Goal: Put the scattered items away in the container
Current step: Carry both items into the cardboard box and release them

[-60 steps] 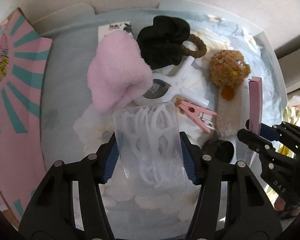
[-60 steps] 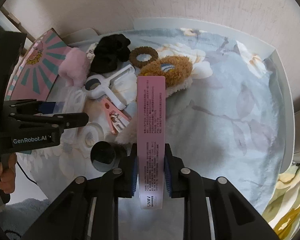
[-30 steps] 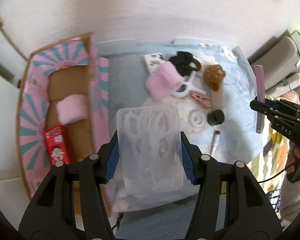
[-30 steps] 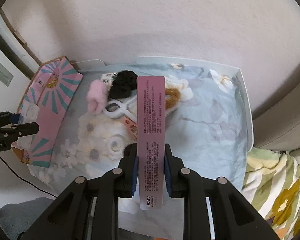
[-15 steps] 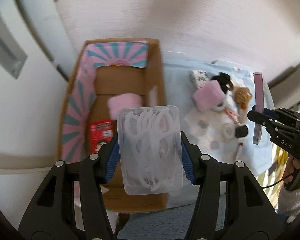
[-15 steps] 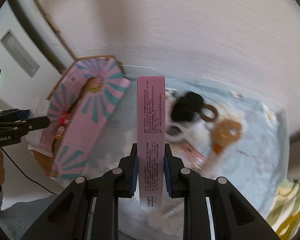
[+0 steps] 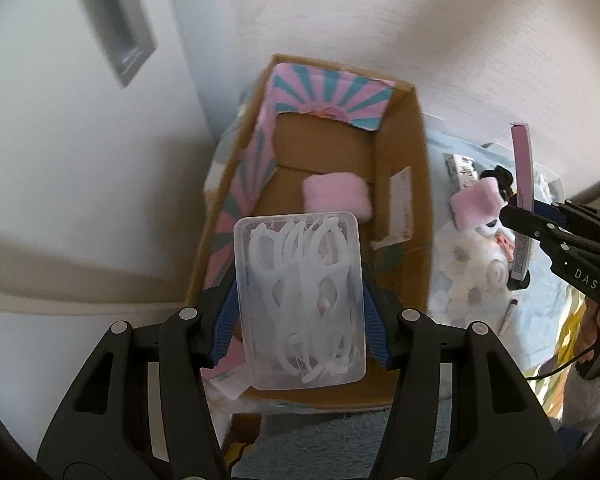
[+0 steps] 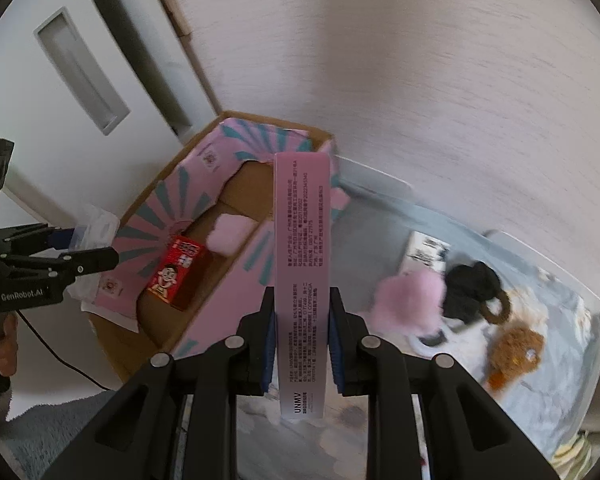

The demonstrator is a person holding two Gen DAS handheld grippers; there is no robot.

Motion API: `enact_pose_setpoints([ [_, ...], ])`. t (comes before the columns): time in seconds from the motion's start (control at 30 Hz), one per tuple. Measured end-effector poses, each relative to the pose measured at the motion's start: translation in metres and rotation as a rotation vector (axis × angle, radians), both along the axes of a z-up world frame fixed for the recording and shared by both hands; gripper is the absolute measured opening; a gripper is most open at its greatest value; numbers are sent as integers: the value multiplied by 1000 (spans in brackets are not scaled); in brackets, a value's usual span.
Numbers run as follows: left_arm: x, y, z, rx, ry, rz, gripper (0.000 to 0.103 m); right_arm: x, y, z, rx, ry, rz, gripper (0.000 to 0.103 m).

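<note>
My left gripper is shut on a clear plastic case of white floss picks, held over the near end of the open cardboard box with pink and teal flaps. Inside the box lie a pink fluffy pad and a red carton. My right gripper is shut on a long pink flat box printed with small text, held above the box's right wall. From the left wrist view, the right gripper hangs to the right of the box over the tray.
On the floral cloth in the white tray lie a pink fluffy scrunchie, a black scrunchie, a brown hair tie, a brown plush clip and a small printed packet. A white door and a wall stand behind the box.
Both grippers have swung left from over the tray to the cardboard box, still carrying the floss case and the pink box. The views have rolled.
</note>
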State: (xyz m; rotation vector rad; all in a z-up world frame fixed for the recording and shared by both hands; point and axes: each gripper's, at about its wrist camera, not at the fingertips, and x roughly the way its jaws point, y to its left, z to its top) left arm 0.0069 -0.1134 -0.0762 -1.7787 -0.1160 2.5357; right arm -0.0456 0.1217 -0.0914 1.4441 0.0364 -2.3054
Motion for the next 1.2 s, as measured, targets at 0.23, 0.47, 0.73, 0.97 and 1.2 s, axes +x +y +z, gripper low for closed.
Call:
enact_pose_setpoints([
  [0.23, 6, -17, -6, -2, 33, 50, 51, -9, -42, 3, 8, 3, 102, 21],
  [0.47, 9, -21, -17, -3, 38, 68, 51, -14, -78, 6, -18, 7, 185, 21],
  [0.73, 11, -22, -32, 13, 18, 51, 51, -25, -123, -5, 67, -10, 291, 21],
  [0.97, 5, -9, -39, 20, 19, 14, 51, -44, -146, -21, 171, -39, 338, 21],
  [1.2, -1, 7, -48, 16, 10, -32, 51, -61, -145, -41, 178, -104, 312, 21],
])
